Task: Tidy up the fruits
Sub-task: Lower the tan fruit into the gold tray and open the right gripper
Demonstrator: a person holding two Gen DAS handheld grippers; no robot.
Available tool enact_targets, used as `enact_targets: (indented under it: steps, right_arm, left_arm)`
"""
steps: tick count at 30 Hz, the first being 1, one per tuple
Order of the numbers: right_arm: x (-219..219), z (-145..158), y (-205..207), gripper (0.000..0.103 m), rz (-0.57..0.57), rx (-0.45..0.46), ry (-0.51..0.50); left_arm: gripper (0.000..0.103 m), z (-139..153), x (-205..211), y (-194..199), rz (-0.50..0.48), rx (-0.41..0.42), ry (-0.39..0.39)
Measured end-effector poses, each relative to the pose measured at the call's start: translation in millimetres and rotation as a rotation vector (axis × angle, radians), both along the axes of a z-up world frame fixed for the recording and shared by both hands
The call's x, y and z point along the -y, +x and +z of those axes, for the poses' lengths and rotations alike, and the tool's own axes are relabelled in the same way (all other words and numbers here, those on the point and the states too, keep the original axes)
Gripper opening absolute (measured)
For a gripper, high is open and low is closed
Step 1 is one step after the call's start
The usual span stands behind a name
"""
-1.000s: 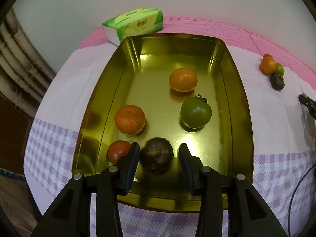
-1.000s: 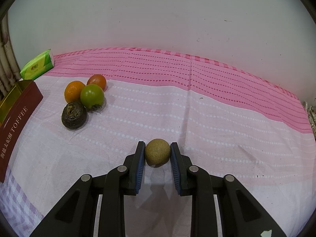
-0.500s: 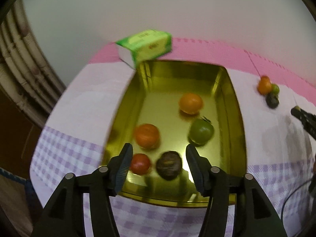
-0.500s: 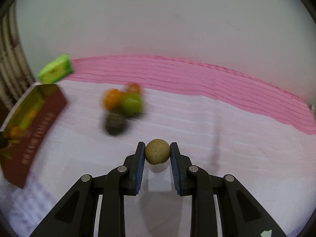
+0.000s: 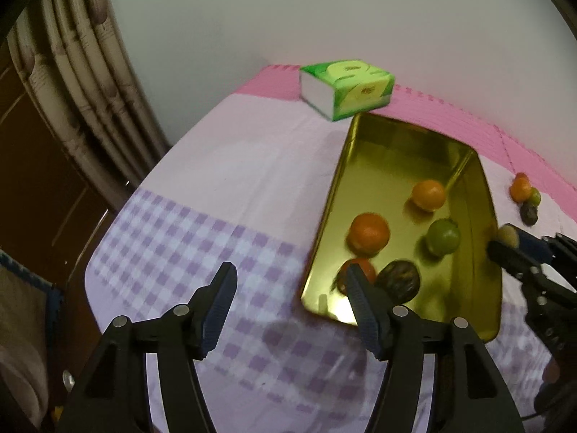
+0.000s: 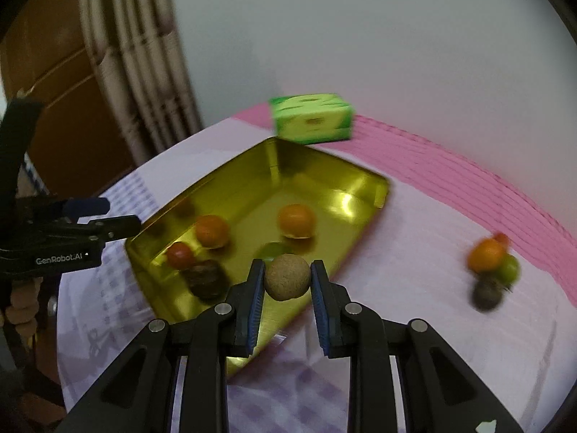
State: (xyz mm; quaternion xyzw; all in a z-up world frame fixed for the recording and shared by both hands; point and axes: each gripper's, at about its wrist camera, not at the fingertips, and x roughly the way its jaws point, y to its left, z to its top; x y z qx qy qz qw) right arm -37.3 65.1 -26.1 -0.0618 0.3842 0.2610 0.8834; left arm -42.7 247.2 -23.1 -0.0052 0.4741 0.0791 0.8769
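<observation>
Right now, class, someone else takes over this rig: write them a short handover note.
Left gripper: jaws open, empty, beside the gold tray's near corner.
Right gripper: jaws shut on the tan round fruit, held over the tray's edge.
Done: five fruits in the tray, namely two oranges, a red tomato, a green fruit and a dark fruit.
Left: drop the tan fruit in, then fetch the cluster of fruits on the cloth.

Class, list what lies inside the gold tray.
Inside the gold tray: two orange fruits, a green fruit, a red tomato and a dark wrinkled fruit. The left tongs partly cover the tomato.
</observation>
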Motion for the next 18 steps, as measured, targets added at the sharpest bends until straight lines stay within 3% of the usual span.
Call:
enact_targets:
  steps: [7,18]
  right_arm:
    - [-30,-16,0,0.023,0.042,-0.035,-0.061]
    - [-35,-28,5,0.024,0.038,-0.051,-0.102]
  left_arm:
    - [0.063,-4,-10,0,0.032,-0.017,-0.022]
    - [0.063,-12,-15,2,0.05,-0.056,-0.027]
